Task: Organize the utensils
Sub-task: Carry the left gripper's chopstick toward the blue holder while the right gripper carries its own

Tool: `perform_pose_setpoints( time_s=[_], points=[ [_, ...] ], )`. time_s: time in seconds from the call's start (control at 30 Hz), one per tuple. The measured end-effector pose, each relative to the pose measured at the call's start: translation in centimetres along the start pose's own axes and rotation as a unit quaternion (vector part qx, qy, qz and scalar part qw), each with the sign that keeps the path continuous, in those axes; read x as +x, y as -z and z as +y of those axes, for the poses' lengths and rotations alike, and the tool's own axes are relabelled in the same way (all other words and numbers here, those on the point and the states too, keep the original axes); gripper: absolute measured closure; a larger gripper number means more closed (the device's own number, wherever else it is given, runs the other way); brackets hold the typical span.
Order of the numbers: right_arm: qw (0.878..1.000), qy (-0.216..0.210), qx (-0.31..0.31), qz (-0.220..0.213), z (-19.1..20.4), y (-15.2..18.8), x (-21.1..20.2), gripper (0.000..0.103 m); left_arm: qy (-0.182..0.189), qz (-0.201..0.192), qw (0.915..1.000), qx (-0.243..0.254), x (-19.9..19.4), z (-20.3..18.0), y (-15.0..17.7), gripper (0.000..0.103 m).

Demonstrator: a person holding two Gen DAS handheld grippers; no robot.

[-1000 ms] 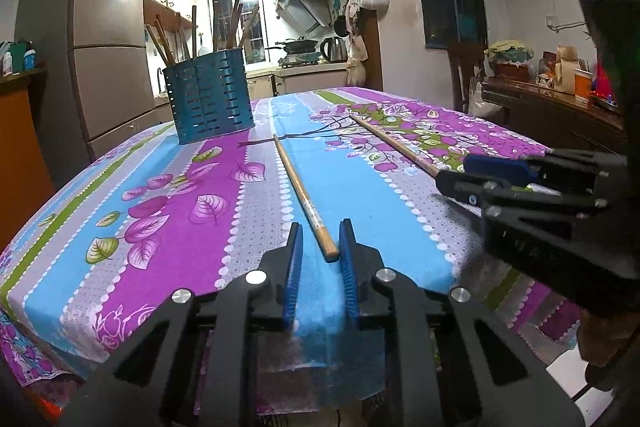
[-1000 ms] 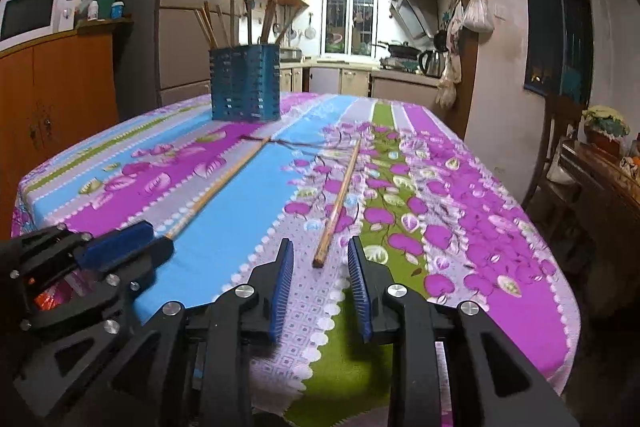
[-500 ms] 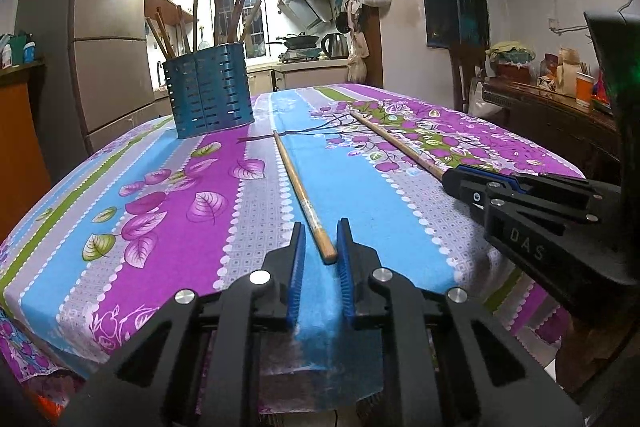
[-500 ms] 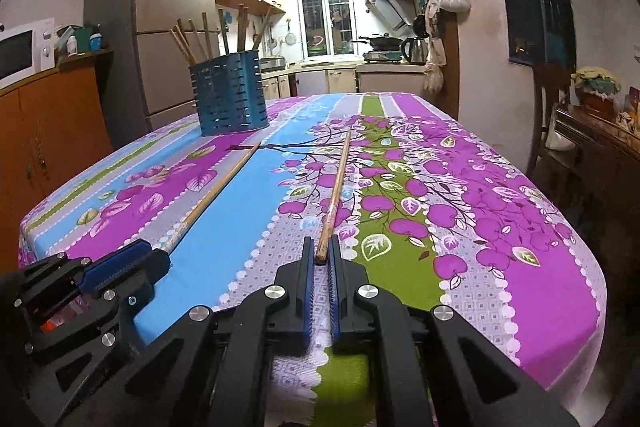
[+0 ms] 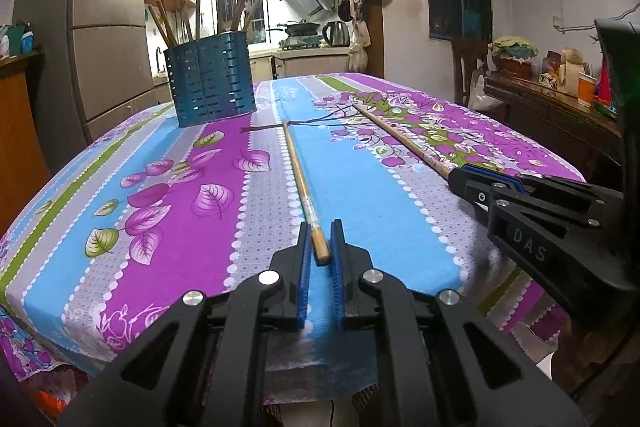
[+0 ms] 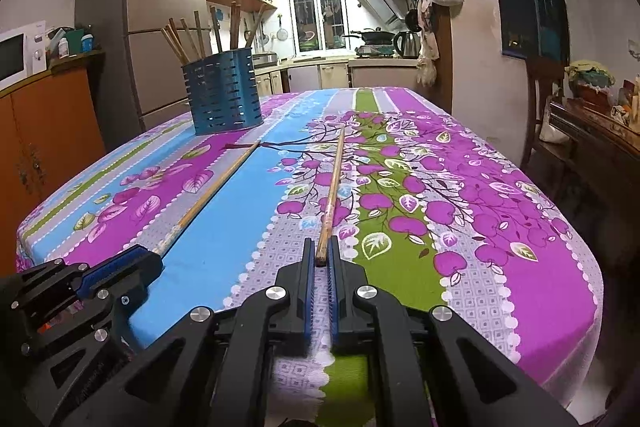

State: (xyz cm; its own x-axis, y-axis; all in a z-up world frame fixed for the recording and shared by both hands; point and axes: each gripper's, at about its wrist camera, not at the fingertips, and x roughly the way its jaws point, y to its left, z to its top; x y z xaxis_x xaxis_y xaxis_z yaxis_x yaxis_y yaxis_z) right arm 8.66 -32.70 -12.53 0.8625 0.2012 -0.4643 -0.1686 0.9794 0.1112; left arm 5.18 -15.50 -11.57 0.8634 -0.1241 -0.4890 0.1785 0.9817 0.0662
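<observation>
Two long wooden chopsticks lie on the flowered tablecloth (image 5: pixel 360 187), pointing toward a blue slotted holder (image 5: pixel 210 83) that has several sticks in it. My left gripper (image 5: pixel 320 225) has its jaws closing on the near end of the left chopstick (image 5: pixel 298 167), with the pads against it. My right gripper (image 6: pixel 320 243) is shut on the near end of the right chopstick (image 6: pixel 334 175). Both chopsticks still rest on the cloth. In the right wrist view I also see the left gripper (image 6: pixel 148 259), the left chopstick (image 6: pixel 216 185) and the holder (image 6: pixel 224 95).
The table's near edge runs just under both grippers. A tall fridge (image 6: pixel 160 27) and an orange cabinet (image 6: pixel 44 131) stand to the left. A dark wooden sideboard (image 5: pixel 560 107) with jars and a chair (image 6: pixel 540 99) stand to the right.
Both pairs of jaws have come together around the chopstick ends, the right pair first and then the left. Neither hand has shifted.
</observation>
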Motion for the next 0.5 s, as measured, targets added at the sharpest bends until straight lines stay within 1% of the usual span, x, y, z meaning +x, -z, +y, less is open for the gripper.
perform_pose_setpoints(
  time_s=[0.33,0.5],
  points=[
    [0.999,-0.001,-0.028,-0.015,1.7,-1.9,-1.7,0.096,-0.01,0.022,0.9996,-0.012,-1.0,2.2,-0.7,0.098],
    [0.999,-0.004,-0.039,-0.019,1.9,-3.5,-3.2,0.096,-0.009,0.012,0.9998,-0.009,-2.8,4.4,-2.1,0.098]
  ],
)
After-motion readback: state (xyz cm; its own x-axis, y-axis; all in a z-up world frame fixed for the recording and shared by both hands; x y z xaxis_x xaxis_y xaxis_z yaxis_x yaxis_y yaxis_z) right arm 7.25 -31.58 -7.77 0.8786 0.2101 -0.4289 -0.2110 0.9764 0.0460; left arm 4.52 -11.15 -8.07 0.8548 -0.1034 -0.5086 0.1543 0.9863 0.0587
